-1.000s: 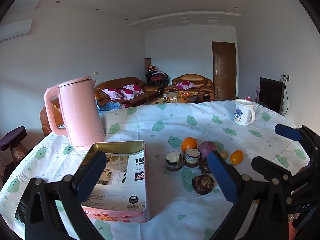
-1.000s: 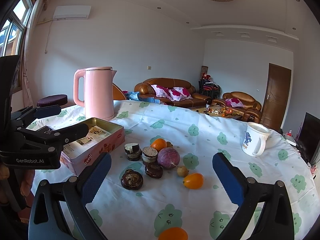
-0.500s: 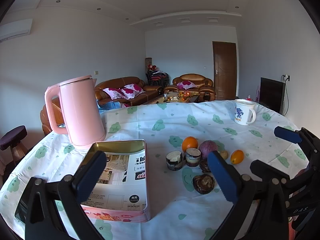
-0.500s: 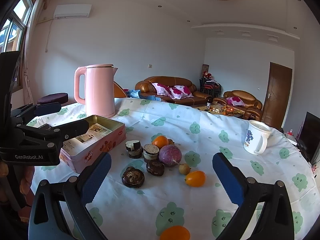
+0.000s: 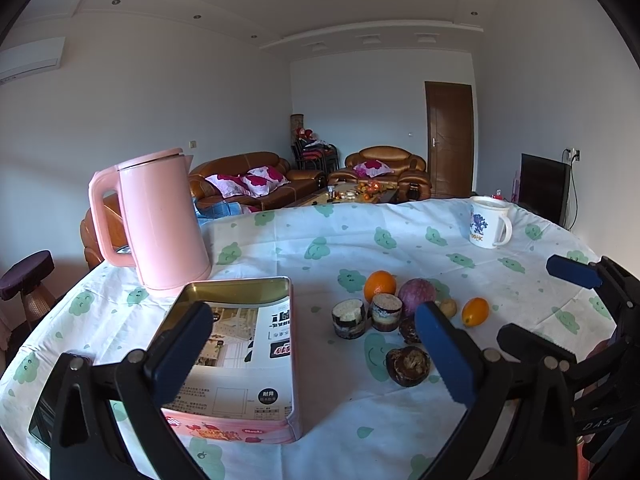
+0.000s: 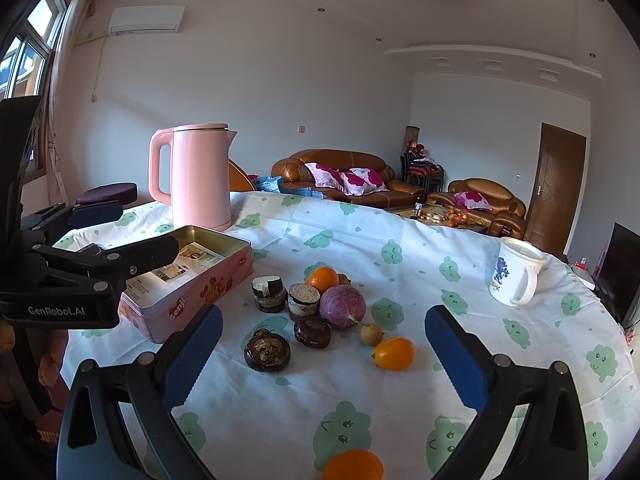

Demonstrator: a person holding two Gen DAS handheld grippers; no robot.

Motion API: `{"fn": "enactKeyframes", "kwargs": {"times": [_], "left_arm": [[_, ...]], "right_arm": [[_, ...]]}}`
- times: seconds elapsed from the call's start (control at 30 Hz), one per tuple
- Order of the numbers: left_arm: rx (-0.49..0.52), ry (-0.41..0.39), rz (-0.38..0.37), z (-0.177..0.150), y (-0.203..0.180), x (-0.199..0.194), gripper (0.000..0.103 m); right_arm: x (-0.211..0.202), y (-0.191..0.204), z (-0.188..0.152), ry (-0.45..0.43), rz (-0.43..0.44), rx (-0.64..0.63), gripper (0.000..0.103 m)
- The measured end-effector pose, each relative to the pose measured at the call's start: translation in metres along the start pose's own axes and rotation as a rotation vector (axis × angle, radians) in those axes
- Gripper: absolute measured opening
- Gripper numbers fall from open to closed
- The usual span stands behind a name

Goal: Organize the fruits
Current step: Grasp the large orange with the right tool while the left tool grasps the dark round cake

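Centre of frame: fruit cluster lies loose on the tablecloth [image 6: 400, 248]: orange [image 6: 322, 279], purple fruit [image 6: 342, 306], kumquat [image 6: 393, 353], dark husked pieces.
Left of frame: open pink tin [image 6: 192, 280], no fruit seen inside.
Left gripper [image 5: 314, 346]: jaws spread wide, nothing held.
Right gripper [image 6: 322, 354]: jaws spread wide, nothing held.
Risk: round fruit may be nudged and rolled off the table edge, a second orange [image 6: 352, 465] at bottom frame especially.

Black tool [image 6: 322, 354] frames, blue pads [image 6: 192, 354], silver screws, GenRobot.AI lettering
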State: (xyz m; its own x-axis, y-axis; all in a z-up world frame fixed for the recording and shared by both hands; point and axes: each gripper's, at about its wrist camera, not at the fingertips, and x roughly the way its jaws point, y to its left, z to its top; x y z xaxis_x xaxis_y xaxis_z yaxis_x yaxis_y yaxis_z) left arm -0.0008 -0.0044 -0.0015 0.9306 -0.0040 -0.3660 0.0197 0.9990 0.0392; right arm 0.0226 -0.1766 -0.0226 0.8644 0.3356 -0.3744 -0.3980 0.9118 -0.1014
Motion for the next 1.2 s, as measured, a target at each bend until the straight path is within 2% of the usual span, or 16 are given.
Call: {"fn": "enactKeyframes", "kwargs": {"times": [0.3, 0.4, 0.53, 0.77, 0.87, 0.93, 1.0, 1.1, 1.2], "left_arm": [[0.008, 0.026, -0.002, -0.011, -0.003, 0.009, 0.103], [0.019, 0.046, -0.008, -0.017, -0.008, 0.014, 0.103], [0.027, 0.086, -0.031, -0.027, -0.017, 0.023, 0.103], [0.05, 0.147, -0.083, -0.04, -0.033, 0.036, 0.103], [0.055, 0.167, -0.1, -0.044, -0.037, 0.039, 0.103], [0.055, 0.173, -0.104, -0.045, -0.039, 0.04, 0.102], [0.051, 0.182, -0.113, -0.046, -0.039, 0.041, 0.101], [0.049, 0.206, -0.133, -0.048, -0.039, 0.047, 0.095], [0.048, 0.236, -0.167, -0.049, -0.042, 0.053, 0.088]], "right_arm": [[-0.001, -0.003, -0.008, 0.005, -0.005, -0.009, 0.102], [-0.004, -0.007, -0.016, 0.009, -0.03, -0.018, 0.102], [-0.006, -0.015, -0.036, 0.05, -0.065, -0.025, 0.102], [0.0, -0.017, -0.069, 0.142, -0.046, -0.042, 0.101], [0.002, -0.019, -0.074, 0.173, 0.0, -0.026, 0.087], [0.006, -0.021, -0.079, 0.203, 0.011, -0.018, 0.074], [0.008, -0.023, -0.084, 0.224, 0.01, -0.011, 0.068], [0.012, -0.026, -0.087, 0.248, 0.034, 0.007, 0.043], [0.013, -0.025, -0.089, 0.249, 0.044, 0.005, 0.042]]}}
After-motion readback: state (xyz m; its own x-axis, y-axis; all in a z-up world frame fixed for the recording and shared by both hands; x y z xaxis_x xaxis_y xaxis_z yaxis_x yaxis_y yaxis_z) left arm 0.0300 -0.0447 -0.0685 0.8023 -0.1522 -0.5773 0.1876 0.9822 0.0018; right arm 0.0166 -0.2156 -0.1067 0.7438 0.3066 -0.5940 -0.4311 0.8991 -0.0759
